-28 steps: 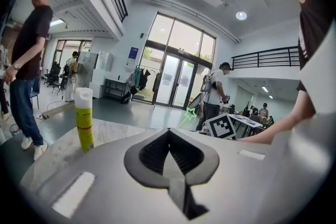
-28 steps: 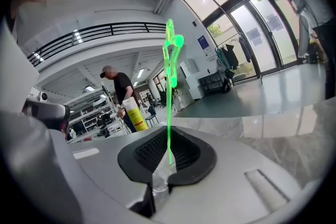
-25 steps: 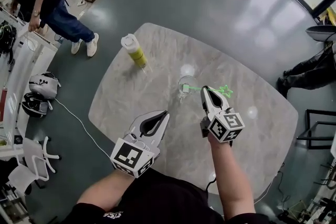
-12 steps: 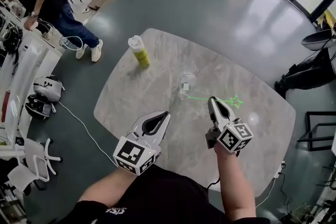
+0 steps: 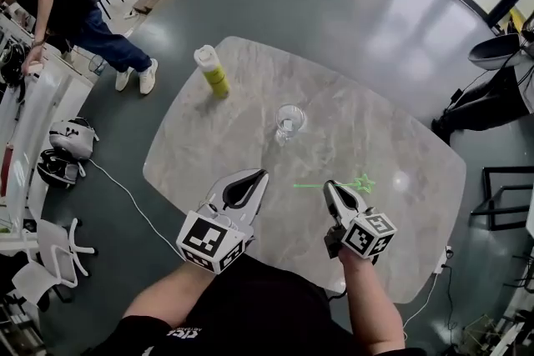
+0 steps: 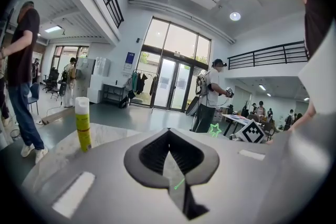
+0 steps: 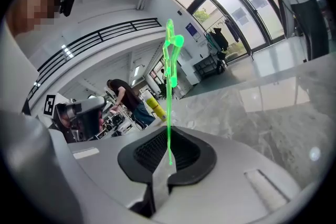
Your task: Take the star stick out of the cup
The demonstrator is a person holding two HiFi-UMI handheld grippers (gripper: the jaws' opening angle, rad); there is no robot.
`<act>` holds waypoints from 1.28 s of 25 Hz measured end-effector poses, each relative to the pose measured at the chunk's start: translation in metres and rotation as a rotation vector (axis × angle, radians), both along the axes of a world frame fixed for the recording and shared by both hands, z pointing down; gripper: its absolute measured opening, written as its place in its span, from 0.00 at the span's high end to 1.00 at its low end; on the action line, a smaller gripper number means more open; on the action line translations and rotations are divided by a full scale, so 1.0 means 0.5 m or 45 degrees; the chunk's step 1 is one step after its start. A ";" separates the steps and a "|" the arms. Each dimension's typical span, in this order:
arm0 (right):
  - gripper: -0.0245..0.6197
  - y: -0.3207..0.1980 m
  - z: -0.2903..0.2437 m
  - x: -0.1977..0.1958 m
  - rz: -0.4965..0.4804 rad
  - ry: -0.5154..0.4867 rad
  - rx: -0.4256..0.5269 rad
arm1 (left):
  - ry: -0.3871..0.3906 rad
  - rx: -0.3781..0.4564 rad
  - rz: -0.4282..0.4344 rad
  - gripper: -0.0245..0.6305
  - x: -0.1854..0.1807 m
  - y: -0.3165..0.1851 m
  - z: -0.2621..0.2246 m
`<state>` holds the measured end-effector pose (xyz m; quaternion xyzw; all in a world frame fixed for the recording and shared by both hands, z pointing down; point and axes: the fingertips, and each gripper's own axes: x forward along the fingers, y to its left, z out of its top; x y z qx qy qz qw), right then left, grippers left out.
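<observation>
Right gripper [image 5: 332, 188] fingers pinch the star stick [image 5: 362, 182] — clear of the glass cup [image 5: 289, 122], level above the counter [image 5: 380, 129]. Left gripper [image 5: 244, 189] closed, empty. Removal looks done — next, lay it down.

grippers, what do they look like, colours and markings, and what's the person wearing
The two match. The left gripper and right gripper have smooth, light grey plastic fingers that taper to a point, with a black ribbed lining around a teardrop-shaped hollow. At the hand end each carries a white cube printed with black square markers. The person wears a black top, and the forearms are uncovered.
</observation>
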<state>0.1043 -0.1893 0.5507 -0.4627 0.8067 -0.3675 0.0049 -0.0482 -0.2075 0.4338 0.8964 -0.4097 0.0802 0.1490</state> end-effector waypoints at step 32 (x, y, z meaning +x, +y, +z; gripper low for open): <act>0.90 -0.010 0.276 0.050 0.122 0.261 -0.414 | -0.020 -0.050 -0.021 0.96 -0.024 0.031 0.036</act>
